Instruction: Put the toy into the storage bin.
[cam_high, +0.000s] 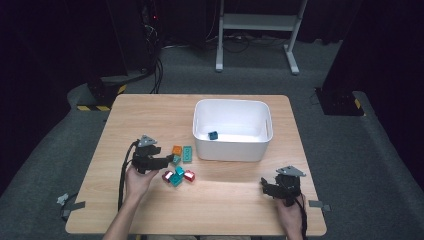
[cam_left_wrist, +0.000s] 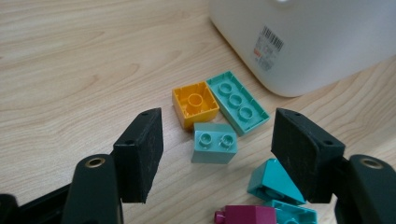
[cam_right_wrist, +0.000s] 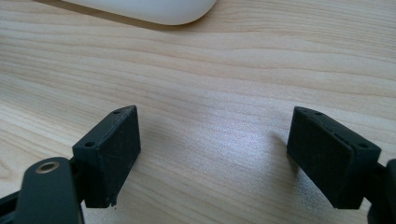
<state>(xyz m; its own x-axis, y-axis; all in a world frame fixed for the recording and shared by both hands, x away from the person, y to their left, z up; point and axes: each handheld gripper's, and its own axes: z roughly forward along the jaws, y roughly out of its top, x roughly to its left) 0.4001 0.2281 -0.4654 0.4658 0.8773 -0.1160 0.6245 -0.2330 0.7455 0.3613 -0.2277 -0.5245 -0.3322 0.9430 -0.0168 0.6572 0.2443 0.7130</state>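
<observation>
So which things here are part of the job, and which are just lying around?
Part of the job: left gripper, light teal block, orange block, long teal block, white bin.
Lying about: right gripper, metal stand, floor cables.

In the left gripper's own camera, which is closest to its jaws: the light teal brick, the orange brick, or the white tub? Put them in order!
Measured from the left gripper:
1. Light teal brick: nearest, on the table between the open jaws.
2. Orange brick: just beyond it, hollow side up.
3. White tub: farthest, at the upper right.
</observation>
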